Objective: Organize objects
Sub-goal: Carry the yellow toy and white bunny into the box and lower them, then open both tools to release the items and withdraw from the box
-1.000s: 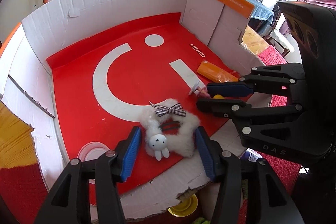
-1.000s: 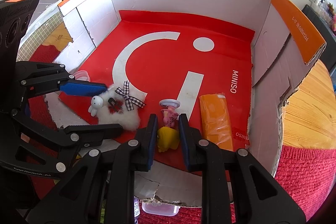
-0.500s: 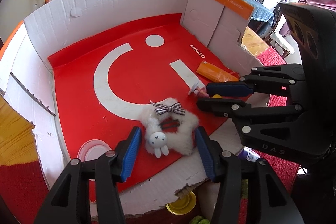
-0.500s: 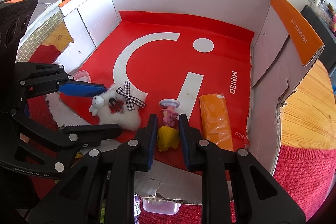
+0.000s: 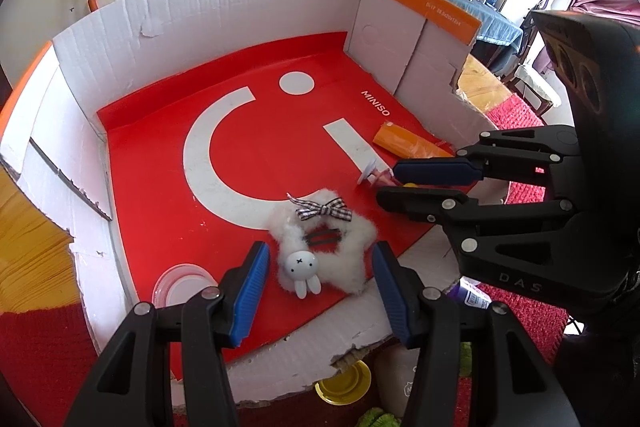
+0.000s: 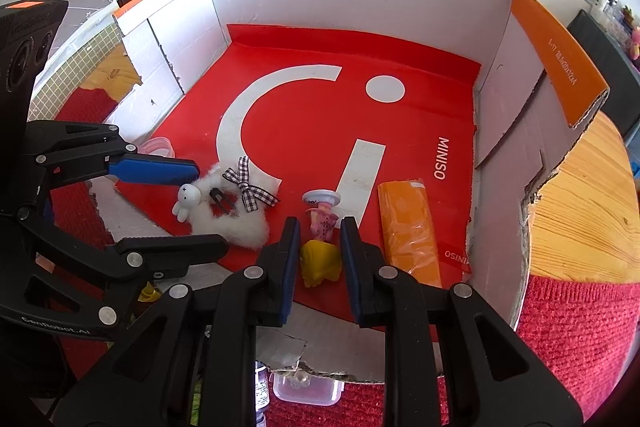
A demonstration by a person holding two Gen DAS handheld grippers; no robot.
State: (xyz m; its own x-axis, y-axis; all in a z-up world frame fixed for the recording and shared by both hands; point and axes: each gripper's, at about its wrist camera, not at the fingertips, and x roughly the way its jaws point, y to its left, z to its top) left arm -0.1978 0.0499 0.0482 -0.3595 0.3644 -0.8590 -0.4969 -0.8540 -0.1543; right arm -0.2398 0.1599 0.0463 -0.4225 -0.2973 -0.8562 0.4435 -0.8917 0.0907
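Observation:
A white fluffy star plush (image 5: 344, 251) with a small bunny head, a hair clip and a checked bow lies on the red floor of a cardboard box (image 5: 248, 7). My left gripper (image 5: 320, 251) hangs open over it, its blue pads on either side of the plush without squeezing it. In the right wrist view the plush (image 6: 236, 223) sits between the left gripper's (image 6: 208, 205) fingers. My right gripper (image 6: 320, 227) is shut on a small doll (image 6: 322, 259) with a yellow skirt, pink body and white hat. From the left wrist view only the doll's (image 5: 376, 177) hat end shows past the right gripper (image 5: 388, 183).
An orange packet (image 6: 408, 227) lies by the box's right wall. A pink-rimmed clear lid (image 5: 180, 281) rests at the front left corner. Below the torn front edge are a yellow lid (image 5: 344, 385), a clear container (image 6: 308, 387) and a small bottle (image 5: 472, 295) on red cloth.

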